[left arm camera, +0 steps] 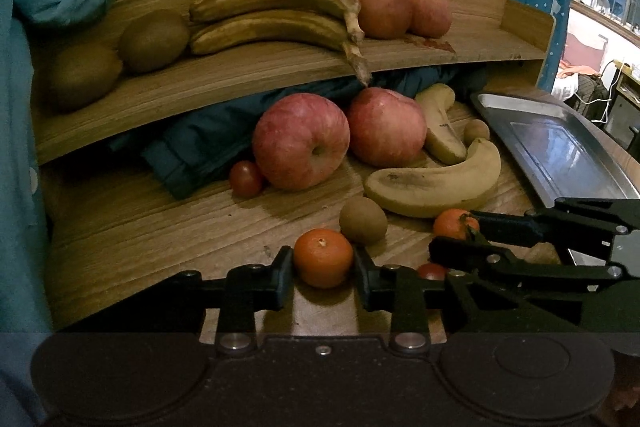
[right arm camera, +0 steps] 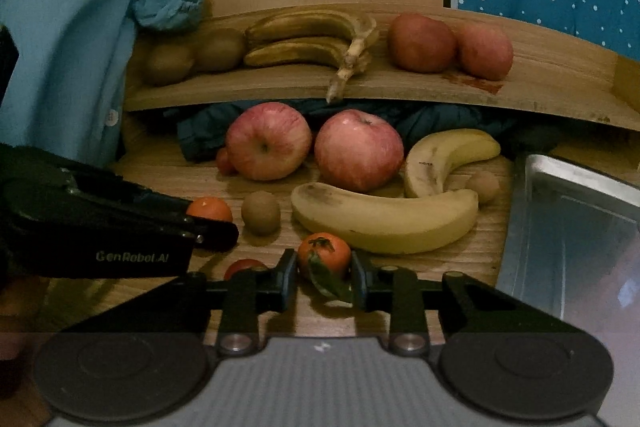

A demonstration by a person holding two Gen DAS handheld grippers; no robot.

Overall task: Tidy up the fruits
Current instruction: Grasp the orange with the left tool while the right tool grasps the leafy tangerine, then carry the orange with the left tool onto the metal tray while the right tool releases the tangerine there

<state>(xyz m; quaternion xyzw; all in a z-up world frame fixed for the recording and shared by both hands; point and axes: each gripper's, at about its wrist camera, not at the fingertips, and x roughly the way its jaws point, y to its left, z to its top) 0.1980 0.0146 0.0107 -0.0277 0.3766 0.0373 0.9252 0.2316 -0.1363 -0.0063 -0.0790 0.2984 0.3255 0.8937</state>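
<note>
My left gripper [left arm camera: 323,267] is shut on a plain tangerine [left arm camera: 322,257] on the wooden table; it shows from the side in the right wrist view [right arm camera: 216,223]. My right gripper [right arm camera: 324,273] is shut on a tangerine with a green leaf [right arm camera: 324,254], also seen in the left wrist view [left arm camera: 456,223]. Two apples [left arm camera: 301,141] [left arm camera: 386,125], two yellow bananas [left arm camera: 434,183], small kiwis [left arm camera: 363,219] and cherry tomatoes [left arm camera: 245,179] lie on the table. The upper shelf [left arm camera: 256,67] holds two kiwis, two brown bananas and two apples.
A metal tray [left arm camera: 560,143] lies at the right of the table, also in the right wrist view [right arm camera: 568,227]. Dark blue cloth [left arm camera: 200,143] is stuffed under the shelf. Light blue fabric [right arm camera: 68,27] hangs at the left. A cherry tomato [right arm camera: 242,267] lies between the grippers.
</note>
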